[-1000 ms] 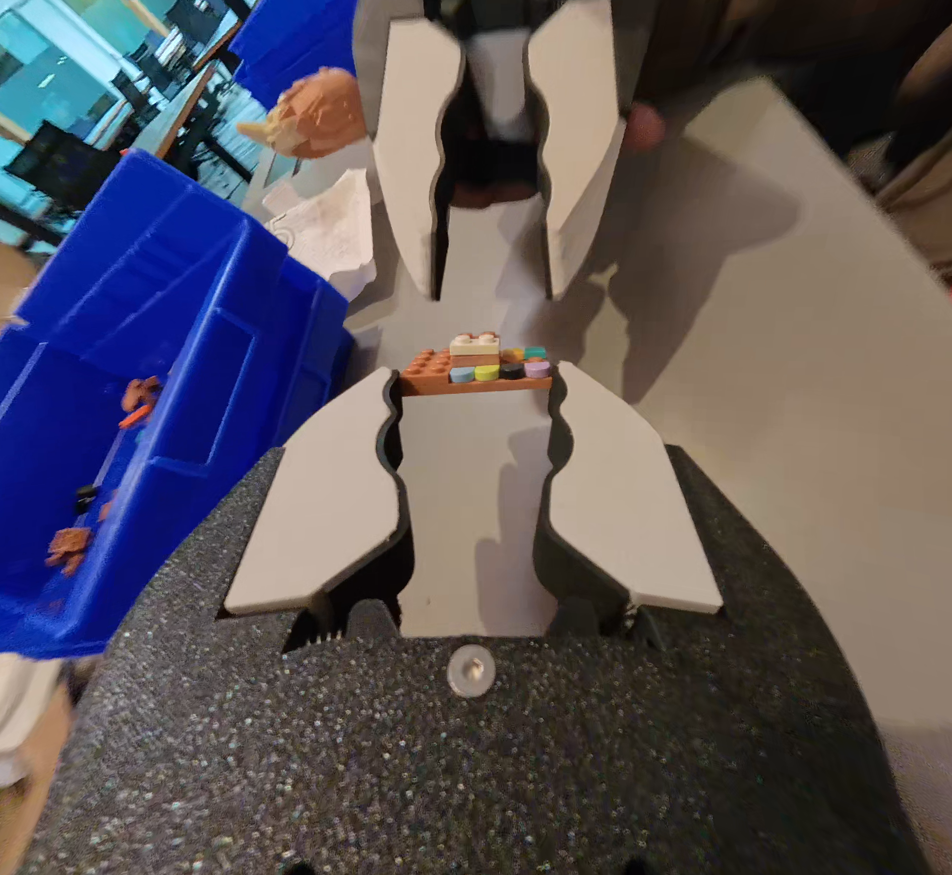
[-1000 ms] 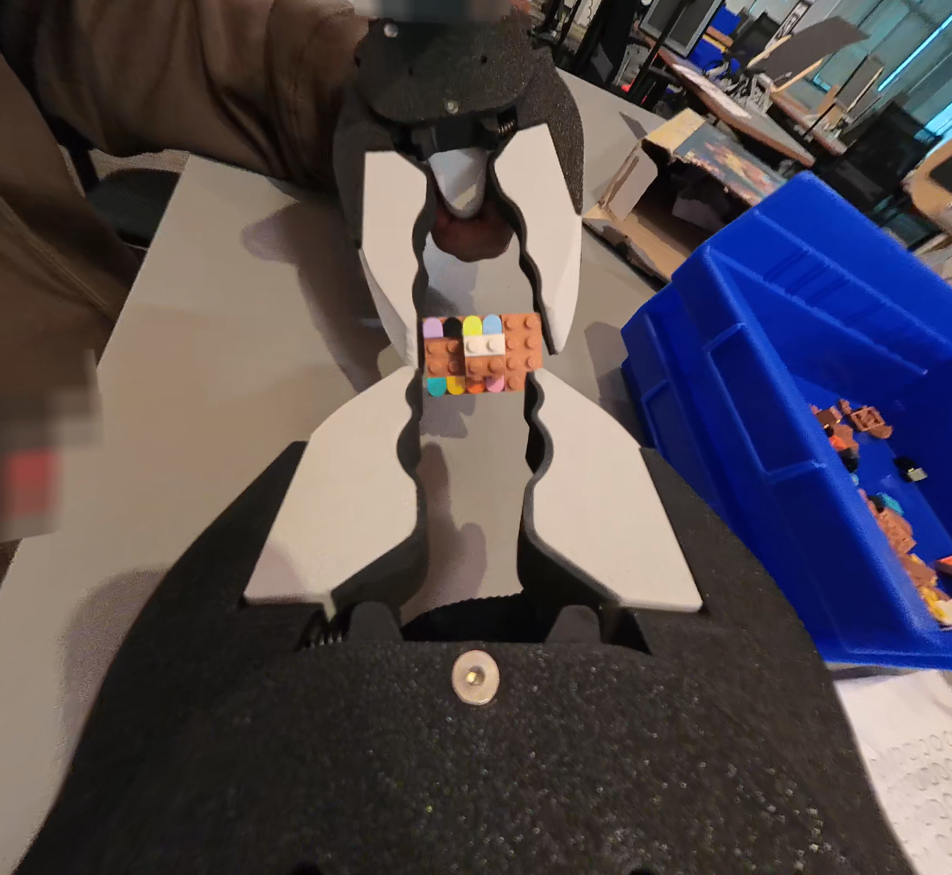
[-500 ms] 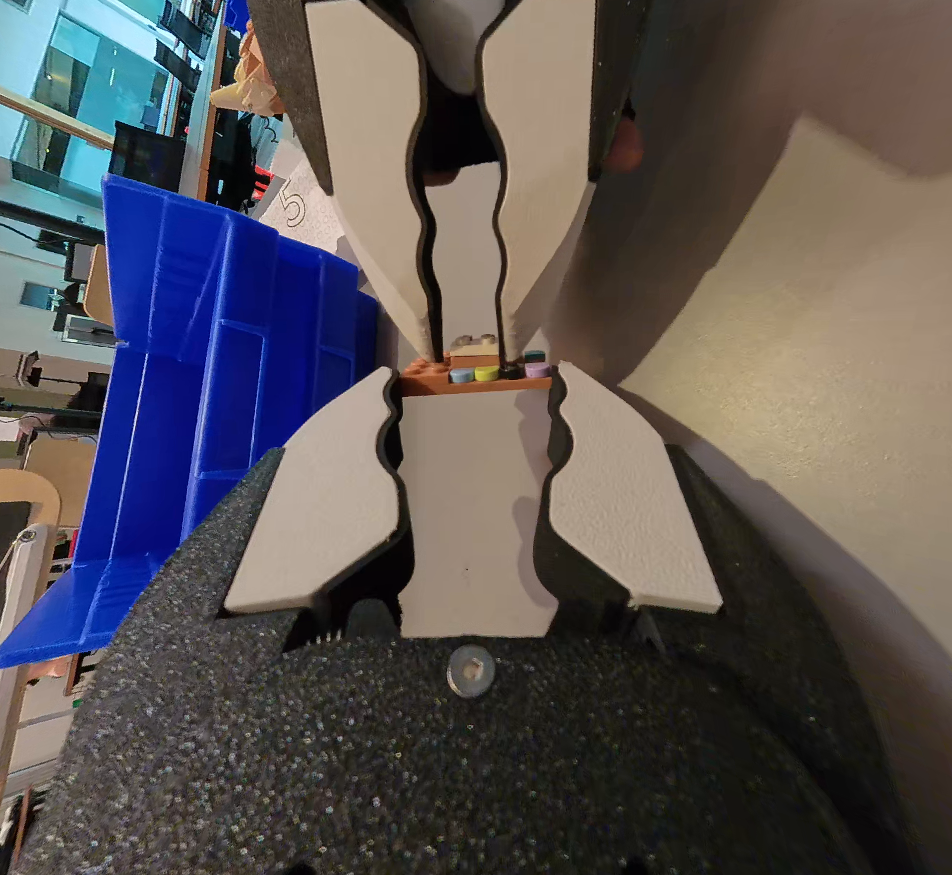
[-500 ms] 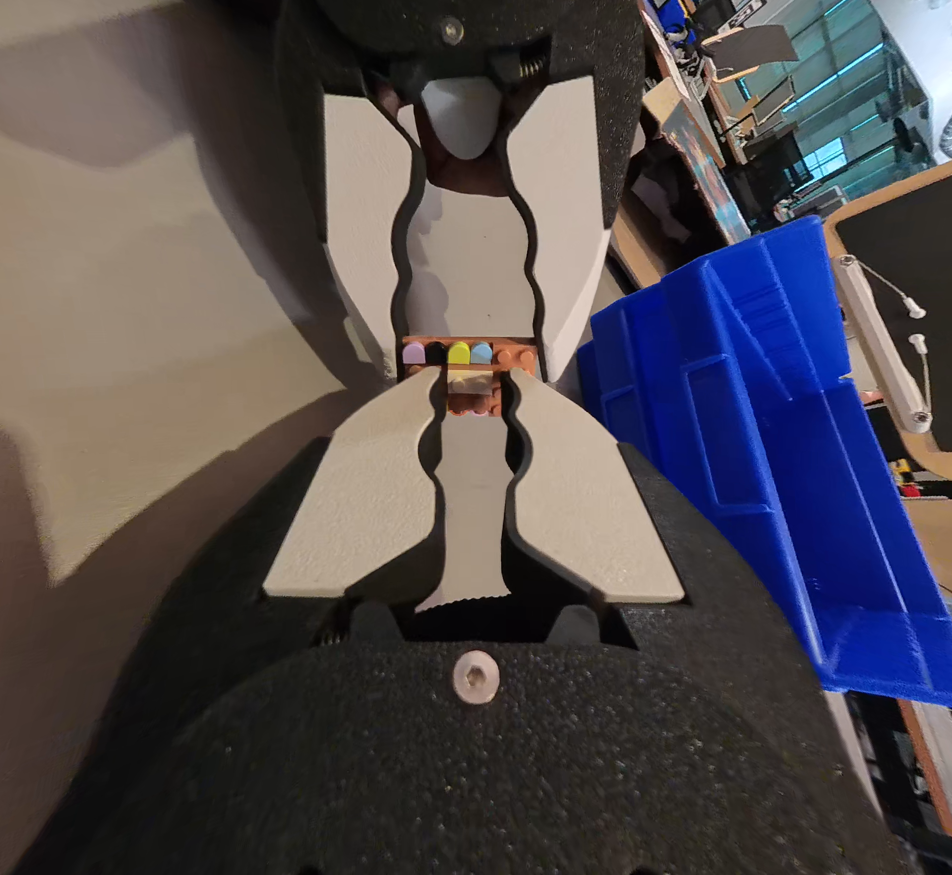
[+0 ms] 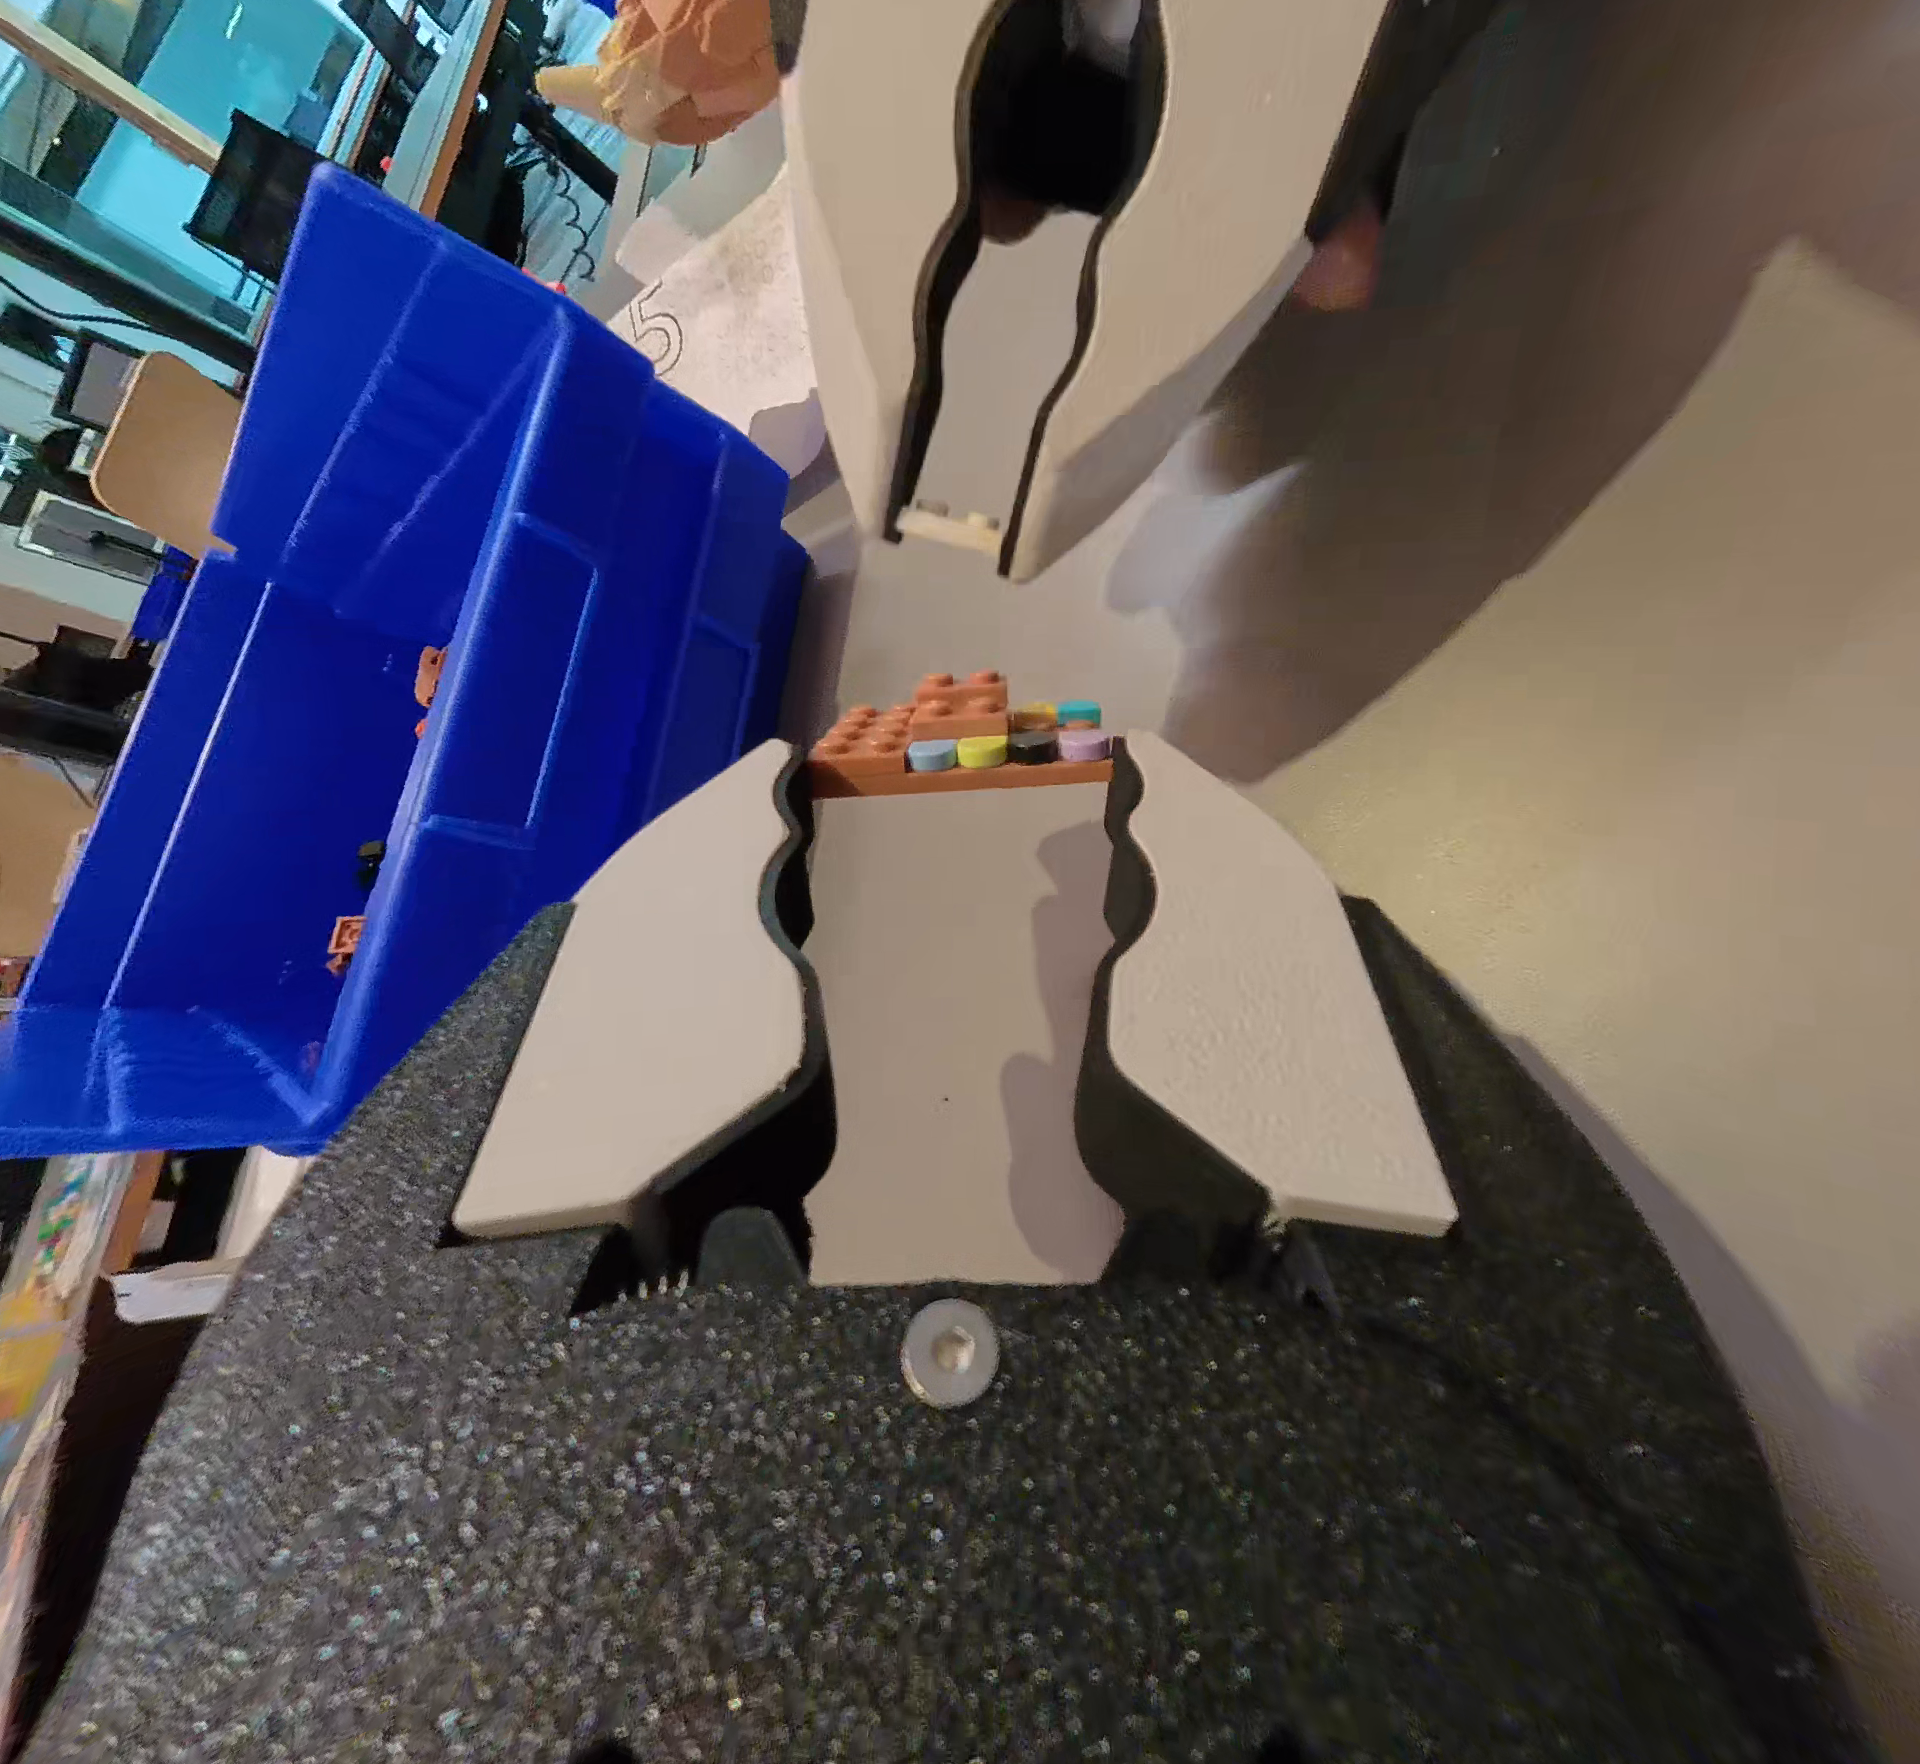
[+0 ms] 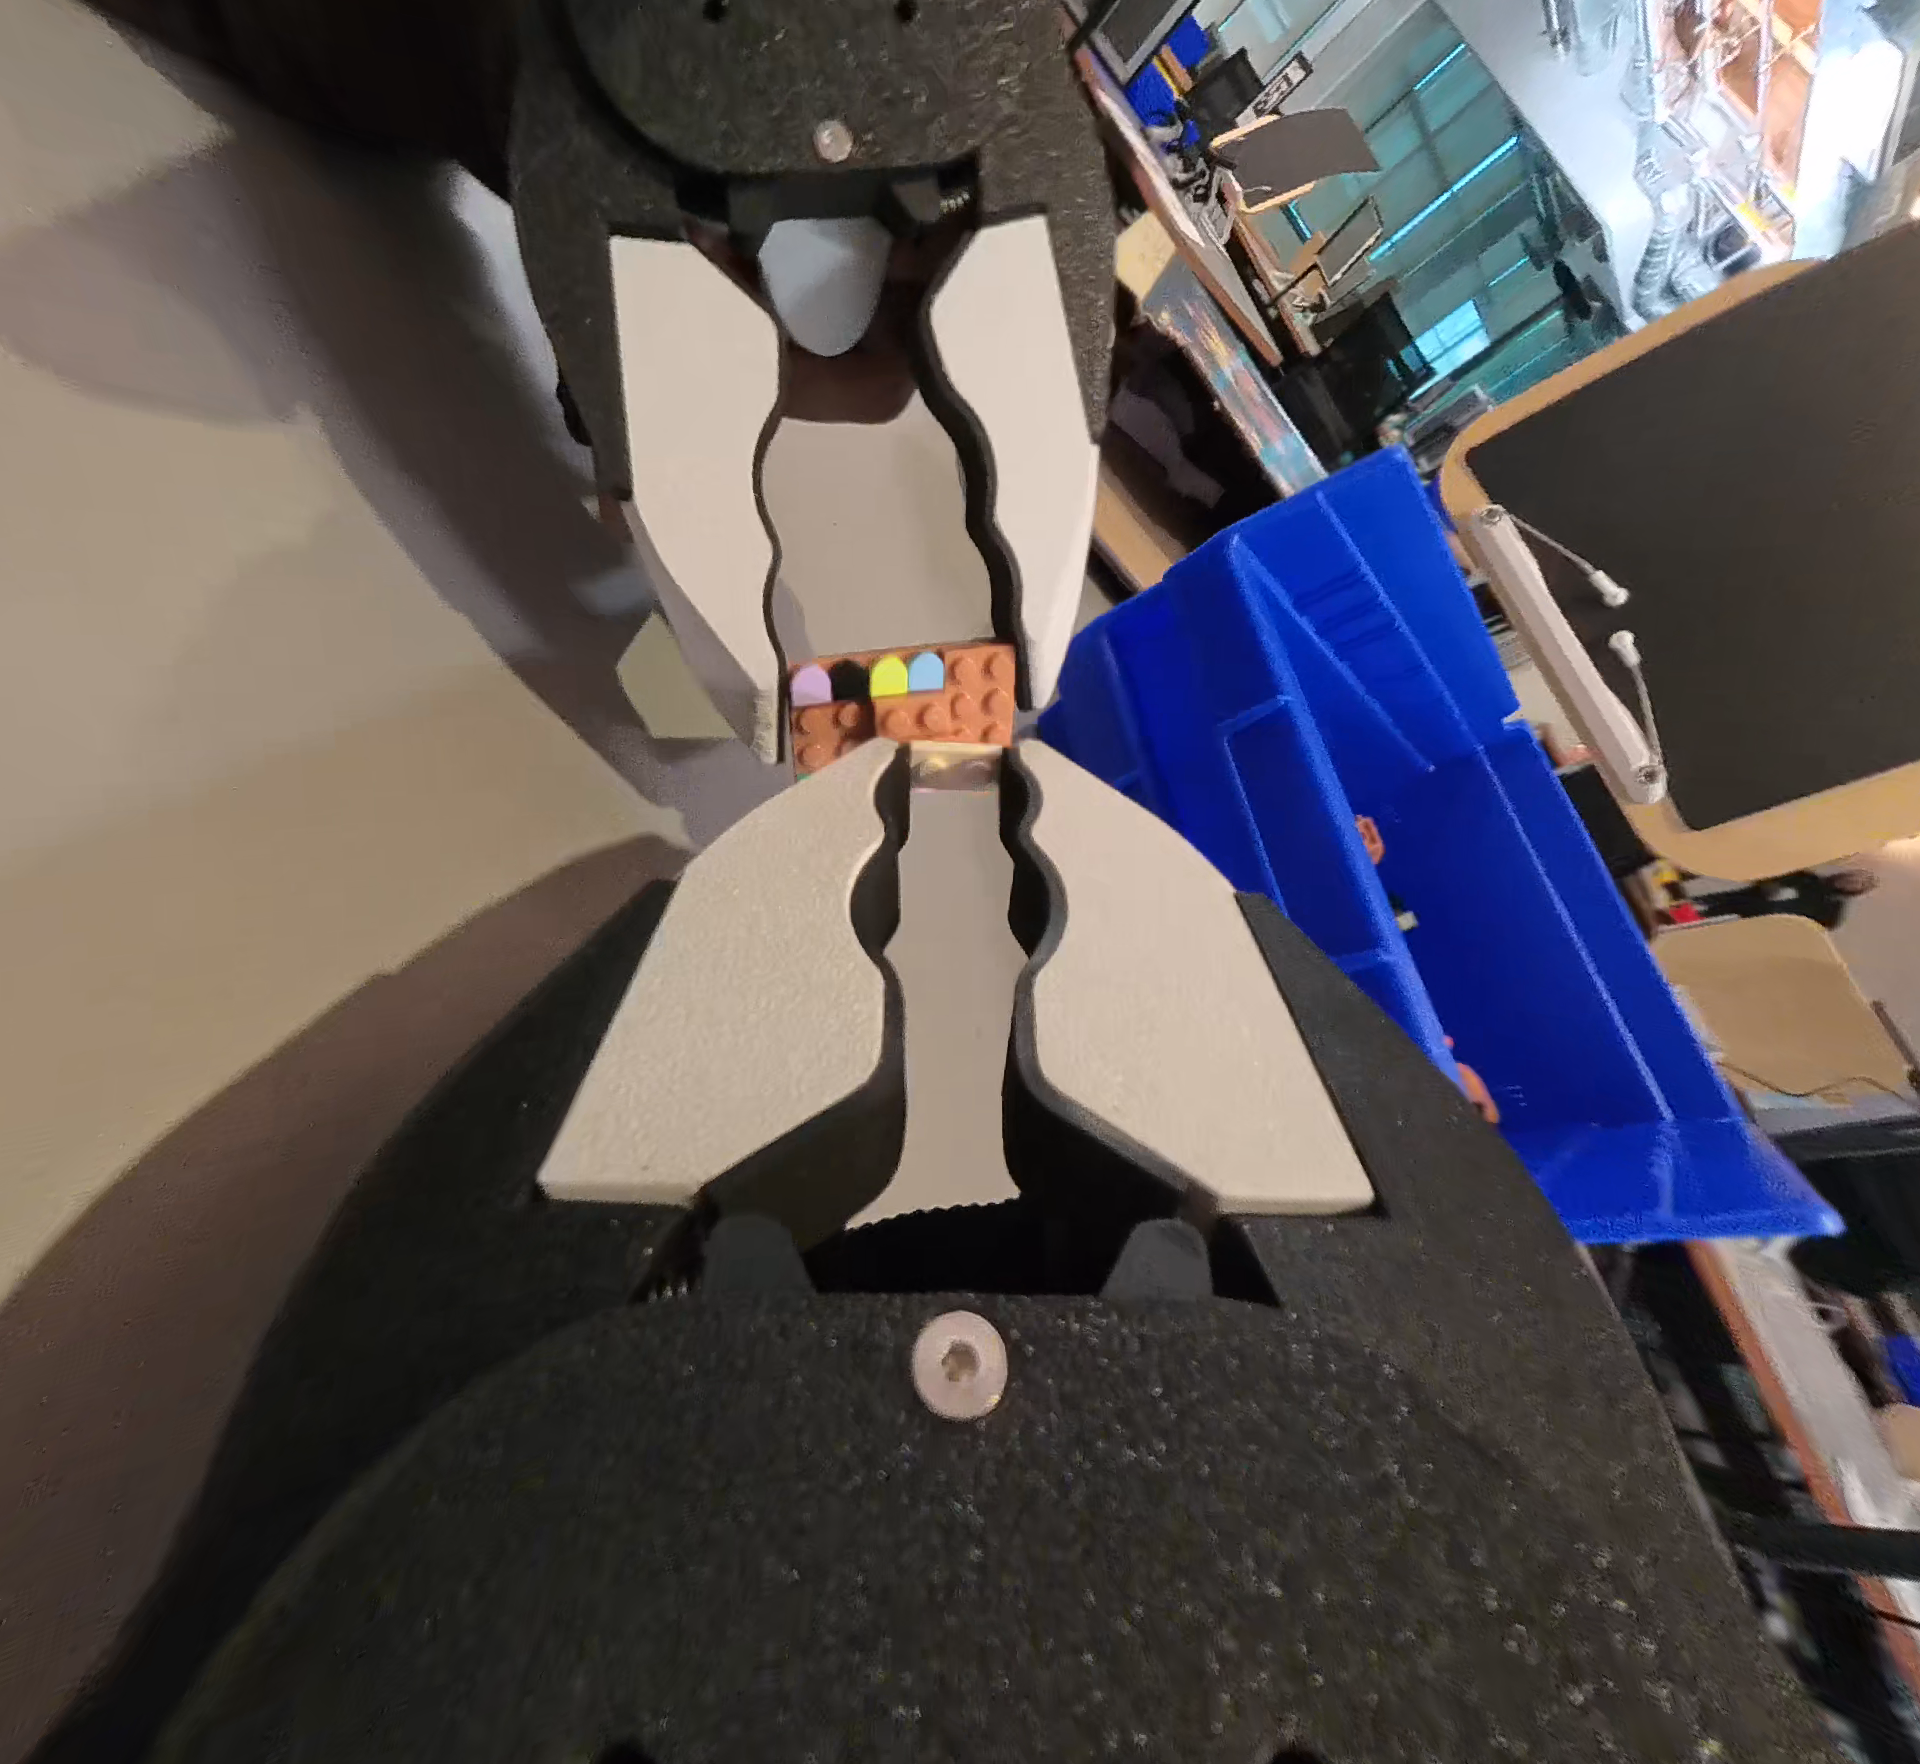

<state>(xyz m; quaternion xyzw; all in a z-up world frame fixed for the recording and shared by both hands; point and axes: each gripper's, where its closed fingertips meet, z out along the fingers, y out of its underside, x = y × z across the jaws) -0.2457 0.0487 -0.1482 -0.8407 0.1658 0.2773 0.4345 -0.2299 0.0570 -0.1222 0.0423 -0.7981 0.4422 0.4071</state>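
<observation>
The brown brick plate (image 5: 961, 758) with little colored dots sits pinched flat. The cream brick (image 5: 951, 525) hangs above it.

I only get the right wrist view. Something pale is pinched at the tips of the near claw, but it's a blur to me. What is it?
Observer: A small cream brick. The left wrist view shows the right gripper shut on it.
Operator: Is it touching that brown plate with the coloured dots?
Observer: No. In the left wrist view there is a gap between it and the brown plate, which the left gripper clamps by its two ends.
Operator: Anything behind my claw that I can't see?
Observer: Yes, an orange-brown brick-built model stands beyond the blue bin.
</observation>
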